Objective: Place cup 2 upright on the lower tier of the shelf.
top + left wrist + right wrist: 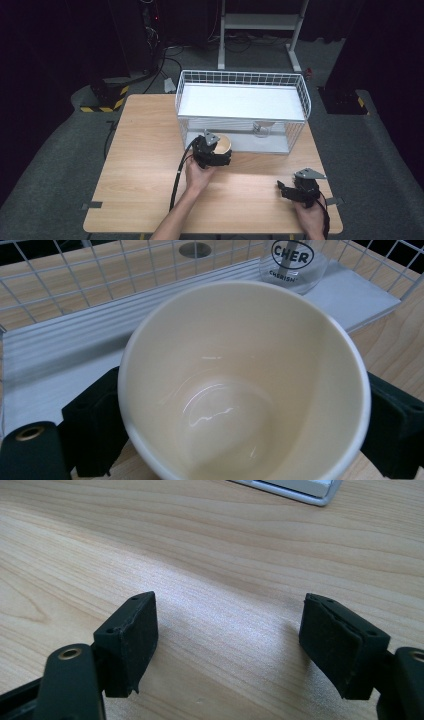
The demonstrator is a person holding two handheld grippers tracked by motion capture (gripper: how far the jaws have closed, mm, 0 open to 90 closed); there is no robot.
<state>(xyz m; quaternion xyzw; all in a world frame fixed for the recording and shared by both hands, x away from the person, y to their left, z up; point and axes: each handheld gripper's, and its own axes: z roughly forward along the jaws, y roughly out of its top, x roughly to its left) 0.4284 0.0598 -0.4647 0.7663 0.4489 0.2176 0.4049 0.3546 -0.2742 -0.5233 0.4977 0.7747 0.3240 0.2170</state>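
A cream cup (240, 390) with an empty, glossy inside sits tilted between the black jaws of my left gripper (240, 430), which press on its two sides. From above, that cup (223, 143) and my left gripper (218, 149) are at the front left corner of the white wire rack (242, 80), by its lower shelf. My right gripper (227, 640) stands open just above bare wood with nothing between its pads. In the high view my right gripper (283, 188) is near the table's front right corner.
A clear glass (295, 260) with black lettering stands on the rack's white lower shelf (50, 365), behind the cup; from above the glass (262, 129) is under the rack's upper shelf. The wooden table (145, 165) stretches left of the rack.
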